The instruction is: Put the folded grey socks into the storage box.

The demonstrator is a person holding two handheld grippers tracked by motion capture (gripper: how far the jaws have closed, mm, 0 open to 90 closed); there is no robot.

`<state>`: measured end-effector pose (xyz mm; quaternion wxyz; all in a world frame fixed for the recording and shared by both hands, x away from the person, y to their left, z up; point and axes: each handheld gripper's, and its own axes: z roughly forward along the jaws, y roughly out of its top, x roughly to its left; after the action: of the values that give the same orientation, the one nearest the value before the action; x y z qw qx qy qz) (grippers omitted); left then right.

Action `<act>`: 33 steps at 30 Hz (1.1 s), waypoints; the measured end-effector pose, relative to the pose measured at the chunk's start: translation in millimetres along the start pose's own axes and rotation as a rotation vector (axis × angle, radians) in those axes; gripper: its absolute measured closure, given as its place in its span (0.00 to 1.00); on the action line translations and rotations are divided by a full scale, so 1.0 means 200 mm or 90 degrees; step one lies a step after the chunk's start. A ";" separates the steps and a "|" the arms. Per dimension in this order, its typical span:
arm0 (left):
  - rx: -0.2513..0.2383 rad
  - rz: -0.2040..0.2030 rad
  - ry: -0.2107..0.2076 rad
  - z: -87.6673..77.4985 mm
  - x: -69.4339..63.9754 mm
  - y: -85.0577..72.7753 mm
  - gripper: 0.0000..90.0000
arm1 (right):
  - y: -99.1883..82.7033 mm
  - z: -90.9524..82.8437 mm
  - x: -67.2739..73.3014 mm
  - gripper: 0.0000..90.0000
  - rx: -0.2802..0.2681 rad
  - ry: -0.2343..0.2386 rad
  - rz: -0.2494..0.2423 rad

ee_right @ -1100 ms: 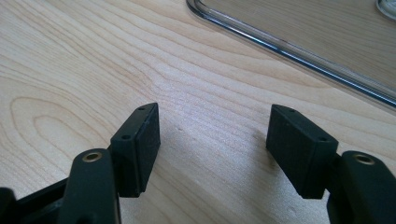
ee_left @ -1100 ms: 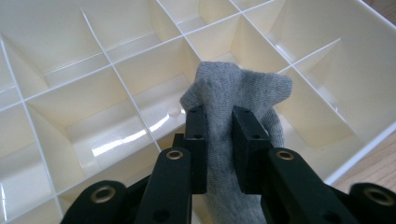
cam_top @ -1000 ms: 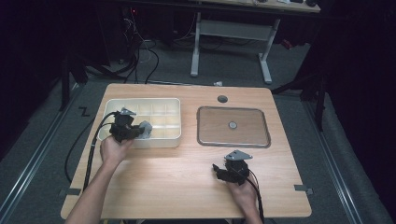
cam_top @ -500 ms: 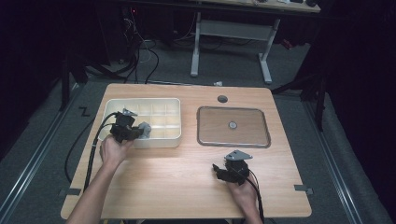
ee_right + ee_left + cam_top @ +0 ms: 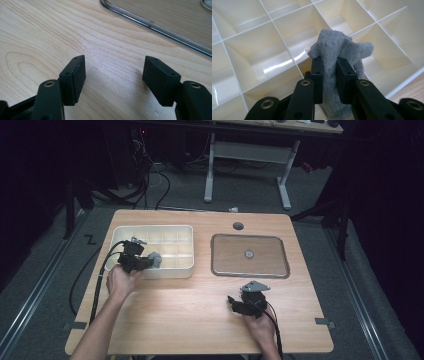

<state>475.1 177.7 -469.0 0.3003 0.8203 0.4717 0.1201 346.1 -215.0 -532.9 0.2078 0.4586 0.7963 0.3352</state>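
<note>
- Over the near cells of the divided white tray (image 5: 172, 270), my left gripper (image 5: 329, 62) is clamped on a grey sock (image 5: 337, 47), held above one compartment so it can drop in cleanly.
- On the bare table (image 5: 175, 320), my right gripper (image 5: 113, 72) rests with jaws apart, holding nothing, clear of the clear lid (image 5: 250, 255).

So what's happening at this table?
A person works two hand-held grippers. The left gripper has a grey sock pinched in its fingers above a white divided box. The right gripper rests open and empty over the table, beside a clear lid.
</note>
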 end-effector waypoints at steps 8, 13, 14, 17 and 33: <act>0.015 -0.012 -0.007 0.01 0.01 0.00 0.86 | 0.00 0.00 0.00 0.39 0.000 0.000 0.000; 0.026 -0.010 -0.003 0.02 0.00 0.00 0.86 | 0.00 0.00 0.00 0.39 0.000 0.000 0.000; 0.031 -0.011 -0.002 0.02 0.00 0.00 0.86 | 0.00 0.00 0.00 0.39 0.000 0.000 0.000; 0.053 -0.018 -0.006 0.04 0.00 -0.01 0.86 | 0.00 0.00 0.00 0.39 0.000 0.000 0.000; -0.023 -0.035 -0.024 -0.07 0.01 0.00 0.63 | 0.00 0.00 0.00 0.39 0.000 0.000 0.001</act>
<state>469.7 184.4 -457.7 0.3271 0.8037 0.4858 0.1049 346.2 -215.0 -532.9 0.2075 0.4589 0.7961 0.3354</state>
